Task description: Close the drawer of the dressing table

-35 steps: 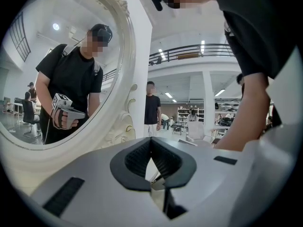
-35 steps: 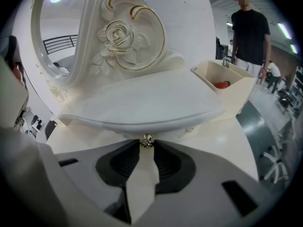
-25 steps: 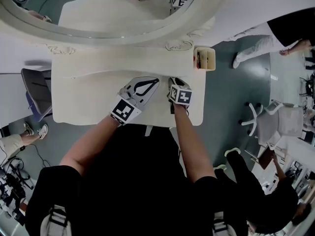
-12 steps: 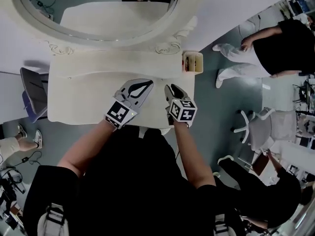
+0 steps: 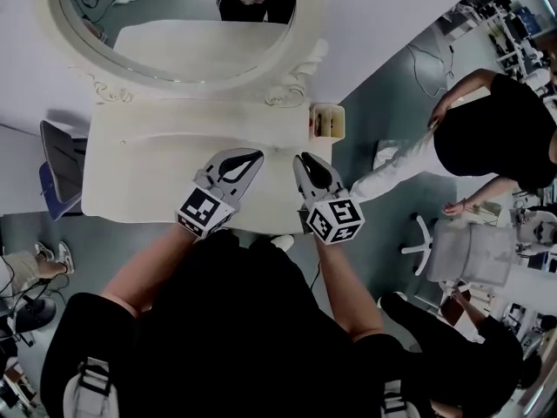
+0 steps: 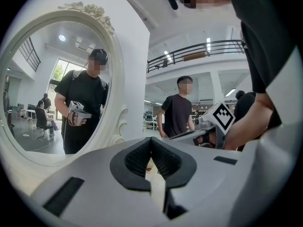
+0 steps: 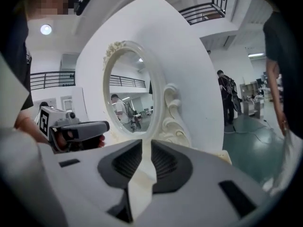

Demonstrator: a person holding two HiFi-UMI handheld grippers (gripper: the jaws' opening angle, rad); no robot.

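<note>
Left gripper (image 5: 257,156): jaws closed tip to tip and empty, held above the table (image 5: 130,172), pointing toward the mirror (image 5: 174,24).
Right gripper (image 5: 302,160): jaws a narrow slit apart, just been closing, nothing between them; just beside the left one, over the table's front right.
Drawer: not visible; the table's front face is hidden under the person's torso (image 5: 226,320), so open or closed cannot be told.
Key relation: the drawer probably lies below and behind both jaws, toward the person, with its long axis along the front edge. Neither hand is clearly nearer.
</note>
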